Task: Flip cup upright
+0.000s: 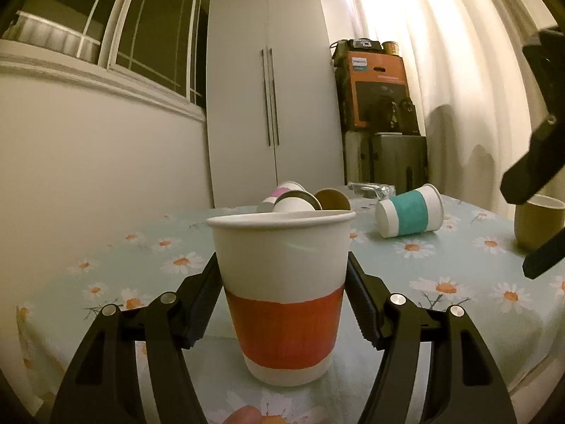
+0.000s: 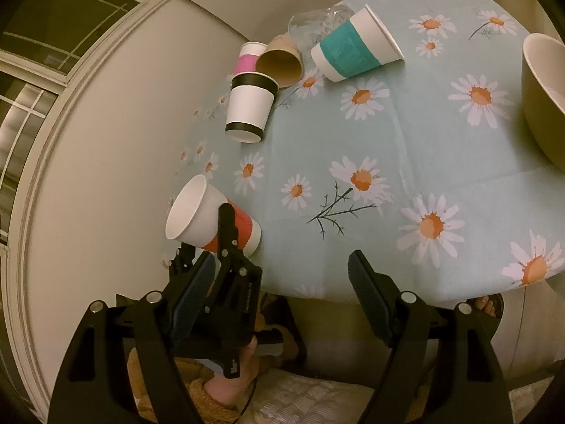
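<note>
Left gripper [image 1: 282, 275] fingers pinch the red-banded cup [image 1: 282, 293], upright at the tabletop [image 2: 406, 134] edge. Right gripper [image 2: 282, 304] fingers are spread above, holding nothing.

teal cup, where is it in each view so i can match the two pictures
Left wrist view: the teal cup lies on its side, right of centre, behind the red cup.
Right wrist view: the teal cup lies near the top, right of centre.
Shared landmark: the red cup held by the left hand-held gripper.
</note>
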{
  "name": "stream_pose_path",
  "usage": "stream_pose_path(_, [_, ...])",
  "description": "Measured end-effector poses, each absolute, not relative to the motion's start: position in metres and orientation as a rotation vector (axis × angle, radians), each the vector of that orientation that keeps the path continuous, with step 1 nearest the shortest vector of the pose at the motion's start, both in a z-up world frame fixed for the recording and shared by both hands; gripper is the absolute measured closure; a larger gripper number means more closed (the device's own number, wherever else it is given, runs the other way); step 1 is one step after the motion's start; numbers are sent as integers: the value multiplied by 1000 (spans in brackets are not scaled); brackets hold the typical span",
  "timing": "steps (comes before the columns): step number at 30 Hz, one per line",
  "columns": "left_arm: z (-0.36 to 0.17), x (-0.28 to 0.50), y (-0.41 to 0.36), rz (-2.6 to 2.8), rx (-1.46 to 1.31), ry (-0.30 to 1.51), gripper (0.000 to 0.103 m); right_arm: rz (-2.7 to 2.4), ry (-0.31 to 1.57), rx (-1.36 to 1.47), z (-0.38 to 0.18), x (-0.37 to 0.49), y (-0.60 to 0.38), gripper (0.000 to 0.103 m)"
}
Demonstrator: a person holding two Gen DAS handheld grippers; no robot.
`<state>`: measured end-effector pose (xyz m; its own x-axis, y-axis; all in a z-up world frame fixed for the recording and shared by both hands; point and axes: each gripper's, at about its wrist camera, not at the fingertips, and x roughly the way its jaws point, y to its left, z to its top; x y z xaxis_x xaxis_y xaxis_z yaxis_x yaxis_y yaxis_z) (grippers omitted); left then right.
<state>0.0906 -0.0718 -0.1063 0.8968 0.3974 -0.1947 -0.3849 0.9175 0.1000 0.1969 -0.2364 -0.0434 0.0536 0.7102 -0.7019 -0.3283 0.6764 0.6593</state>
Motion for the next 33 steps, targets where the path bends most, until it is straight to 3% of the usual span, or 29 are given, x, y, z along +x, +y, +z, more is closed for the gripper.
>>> stream_pose_path(4, [-106, 91, -72, 411, 55, 223, 36, 817, 1295, 364, -44, 197, -236, 26])
stream_pose_path(9, [-107, 90, -70, 411, 49, 244, 26, 820, 1298, 356, -44, 197, -233, 26])
stream_pose_path(14, [-106, 87, -72, 404, 54, 253, 25, 820, 1297, 359, -44, 198, -233, 26])
stream_pose_path(18, [-101, 84, -71, 409, 35, 276, 6, 830, 1288, 358, -42, 197, -233, 26])
stream_pose_path(26, [-70, 68, -67, 358, 13, 344, 6, 843, 1261, 376, -36, 195, -237, 26])
stream_pose_path(33, [-35, 51, -58, 269, -10, 474, 6, 855, 1250, 380, -34, 194, -235, 19])
